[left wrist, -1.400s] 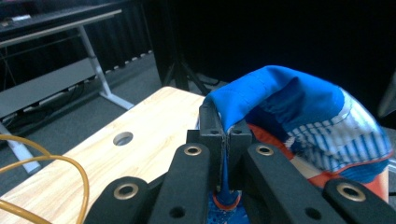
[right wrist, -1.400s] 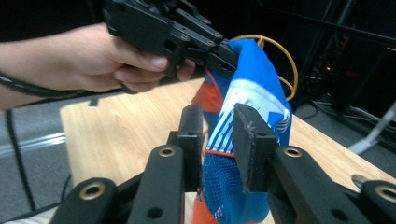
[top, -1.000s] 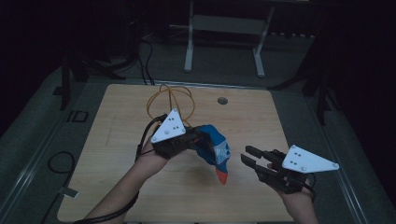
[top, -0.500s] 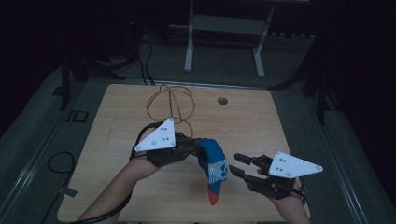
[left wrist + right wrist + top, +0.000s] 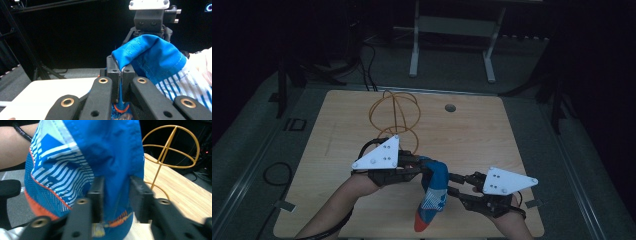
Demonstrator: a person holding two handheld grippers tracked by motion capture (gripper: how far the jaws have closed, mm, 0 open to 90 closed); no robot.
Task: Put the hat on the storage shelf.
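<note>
From my remote seat the largest thing is the pale wooden table (image 5: 472, 135) with rounded corners, and I take the thin orange wire stand (image 5: 394, 117), a globe-shaped frame on a stem, as my landmark at its middle. On the near side of that stand, between my two tools and lifted off the wood, hangs the blue fabric cap (image 5: 433, 195) with white striped side panels and an orange brim edge; its long axis runs from the crown near the stand down to the brim towards the near table edge. The left gripper (image 5: 424, 172) sits nearest the stand and comes in from the cap's left; its jaws are pressed together on a fold of the crown cloth (image 5: 140, 53), as the left gripper view shows plainly. The right gripper (image 5: 452, 182) lies farther from the stand, on the cap's right, so the cap lies straight ahead of it and slightly to its left. Its jaws have just been closing, and in the right gripper view the blue cloth (image 5: 112, 157) runs between the two black fingers (image 5: 98, 192), which straddle it with little room; I cannot tell if they already pinch. I judge nothing stands between the cap and the stand except open tabletop. A small dark round hole (image 5: 450, 107) lies to the right of the stand, well apart.
</note>
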